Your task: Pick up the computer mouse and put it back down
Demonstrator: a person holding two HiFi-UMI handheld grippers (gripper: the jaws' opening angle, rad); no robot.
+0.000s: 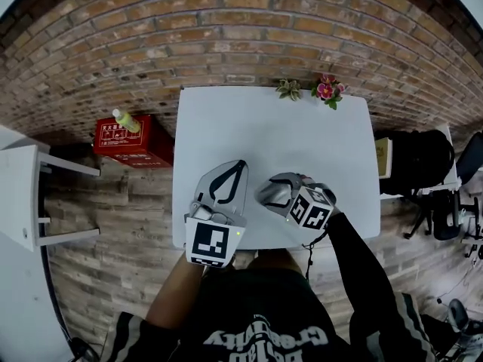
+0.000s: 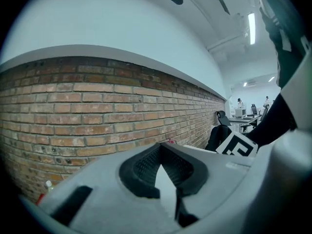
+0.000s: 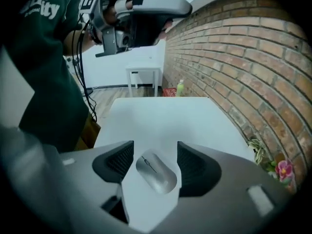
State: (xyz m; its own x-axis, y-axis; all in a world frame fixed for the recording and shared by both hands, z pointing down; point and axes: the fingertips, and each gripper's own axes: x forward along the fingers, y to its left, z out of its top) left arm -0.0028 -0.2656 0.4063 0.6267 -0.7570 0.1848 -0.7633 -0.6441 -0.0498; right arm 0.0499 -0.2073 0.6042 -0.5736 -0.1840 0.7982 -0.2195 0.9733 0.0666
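A silver computer mouse (image 3: 157,172) lies on the white table (image 3: 165,116) in the right gripper view. It sits between the two black pads (image 3: 118,161) of my right gripper (image 3: 155,154), with a gap on each side. That gripper is open and tilted down at the table. In the head view the right gripper (image 1: 277,192) hangs over the table's near edge and hides the mouse. My left gripper (image 1: 241,164) is just to its left, above the table (image 1: 302,149), fingertips touching and nothing held. In the left gripper view the left gripper (image 2: 162,147) faces the brick wall.
Two small potted plants (image 1: 326,89) stand at the table's far edge by the brick wall (image 1: 241,29). A red box (image 1: 128,142) with a green bottle (image 1: 127,121) sits on the floor to the left, beside a white side table (image 1: 23,194). A black chair (image 1: 415,161) is on the right.
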